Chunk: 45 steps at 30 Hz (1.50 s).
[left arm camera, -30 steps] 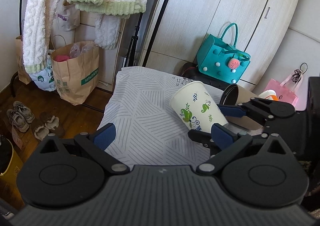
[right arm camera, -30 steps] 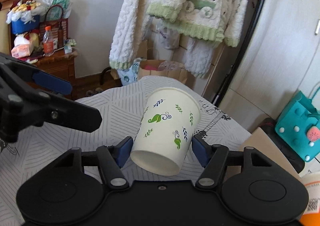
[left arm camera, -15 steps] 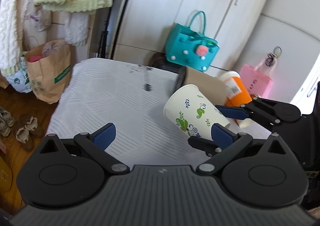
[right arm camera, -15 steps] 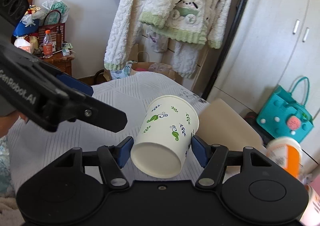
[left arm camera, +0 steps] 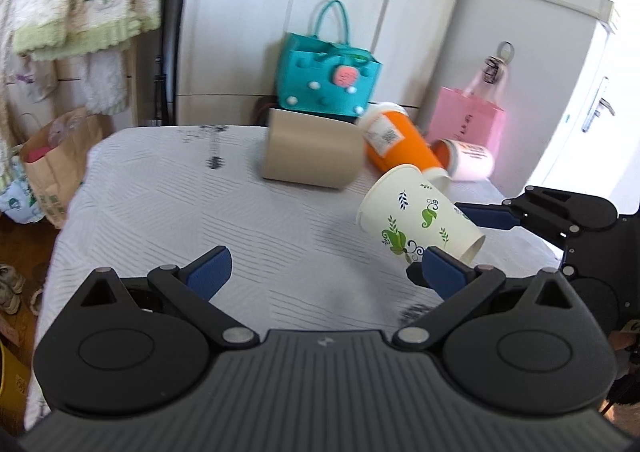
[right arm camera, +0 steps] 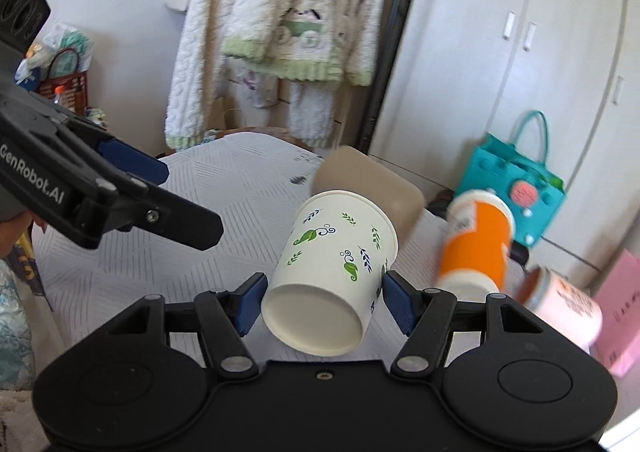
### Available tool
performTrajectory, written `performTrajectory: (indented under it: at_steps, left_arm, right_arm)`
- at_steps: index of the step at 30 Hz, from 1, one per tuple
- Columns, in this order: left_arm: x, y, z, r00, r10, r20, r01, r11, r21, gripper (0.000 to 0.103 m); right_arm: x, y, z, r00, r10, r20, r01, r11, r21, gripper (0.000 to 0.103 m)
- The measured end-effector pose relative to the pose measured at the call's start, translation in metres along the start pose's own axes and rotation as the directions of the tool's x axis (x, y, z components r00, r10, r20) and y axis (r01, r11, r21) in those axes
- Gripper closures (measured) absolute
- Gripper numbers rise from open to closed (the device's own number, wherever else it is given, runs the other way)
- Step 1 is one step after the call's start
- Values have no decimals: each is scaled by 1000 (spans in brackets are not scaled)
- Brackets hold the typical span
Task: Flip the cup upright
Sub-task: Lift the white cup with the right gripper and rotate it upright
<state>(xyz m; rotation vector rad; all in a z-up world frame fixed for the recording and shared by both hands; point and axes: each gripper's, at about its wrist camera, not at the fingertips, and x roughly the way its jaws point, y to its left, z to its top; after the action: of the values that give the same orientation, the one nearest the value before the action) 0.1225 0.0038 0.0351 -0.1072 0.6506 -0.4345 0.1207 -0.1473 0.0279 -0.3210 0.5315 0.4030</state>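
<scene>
Right wrist view, nearest: the right gripper (right arm camera: 324, 302) holds the paper cup (right arm camera: 334, 264) by its base end, one blue pad on each side of the wall. The jaws are closed on the cup. The cup is white with green and blue leaf prints. It lies tilted, its closed bottom toward the camera and its rim pointing away and slightly up, raised above the worktop (right arm camera: 224, 196).

Left wrist view, nearest: the left gripper (left arm camera: 324, 270) is over the near part of the worktop with its jaws wide and nothing between them. The paper cup (left arm camera: 418, 222) appears toward the right edge, held clear of the patterned white cloth, rim to the left and up, base to the lower right between the pads of the right gripper (left arm camera: 464, 240).

Farther back, toward the far right corner of the worktop, three other vessels lie on their sides: a tan cylinder (left arm camera: 316, 154), just to its right an orange cup (left arm camera: 400, 142) with a white lid and label, and beyond that a pink-and-white cup (left arm camera: 466, 164). Whether they touch one another cannot be told through the motion blur.

Beyond the far edge stand a teal bag (left arm camera: 330, 78) and a pink bag (left arm camera: 466, 126) before white cupboard doors (left arm camera: 352, 12). A fleecy white-and-green garment (right arm camera: 288, 20) hangs to the left.
</scene>
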Motion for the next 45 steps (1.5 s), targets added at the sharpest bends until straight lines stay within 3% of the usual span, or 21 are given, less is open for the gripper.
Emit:
performTrajectory:
  at_steps: [10, 13, 18, 21, 25, 29, 31, 33, 35, 38, 41, 45]
  left_arm:
    - [26, -40, -2, 997, -55, -55, 57, 998, 38, 0]
    - [36, -38, 1, 990, -116, -75, 114, 993, -25, 0]
    - [52, -32, 5, 976, -190, -109, 178, 978, -108, 0]
    - [64, -34, 5, 962, -237, -139, 217, 965, -145, 0]
    - [83, -41, 1, 944, -271, -190, 242, 957, -162, 1]
    - [103, -39, 2, 898, -360, -255, 295, 919, -261, 3]
    - [107, -39, 4, 896, -360, -260, 290, 918, -271, 3]
    - [109, -40, 7, 905, -338, -258, 272, 926, -261, 3]
    - [113, -40, 9, 901, -348, -259, 276, 921, -275, 4]
    - [120, -39, 9, 889, -373, -266, 288, 907, -308, 15]
    - [125, -37, 6, 878, -391, -276, 296, 897, -328, 27]
    - [130, -30, 1, 836, -478, -268, 340, 836, -430, 37]
  right_arm:
    - [-11, -31, -40, 999, 10, -49, -1, 984, 181, 34]
    - [-6, -38, -47, 999, 16, -51, -6, 981, 194, 34]
    - [-3, -47, -56, 996, 68, -60, -55, 978, 201, 14]
    - [-4, -56, -55, 989, 127, -73, -108, 970, 218, 11]
    - [-2, -72, -53, 965, 236, -114, -198, 941, 276, 9]
    - [2, -84, -50, 957, 239, -161, -183, 936, 301, 9]
    - [7, -91, -49, 942, 281, -182, -212, 922, 324, 9]
    - [14, -101, -48, 912, 362, -194, -271, 885, 378, 9]
    - [20, -107, -47, 889, 415, -191, -307, 852, 425, 9]
    - [25, -110, -45, 879, 437, -191, -326, 843, 427, 9]
    - [30, -110, -43, 853, 487, -188, -362, 811, 460, 9]
    - [34, -112, -43, 826, 536, -175, -386, 765, 516, 11]
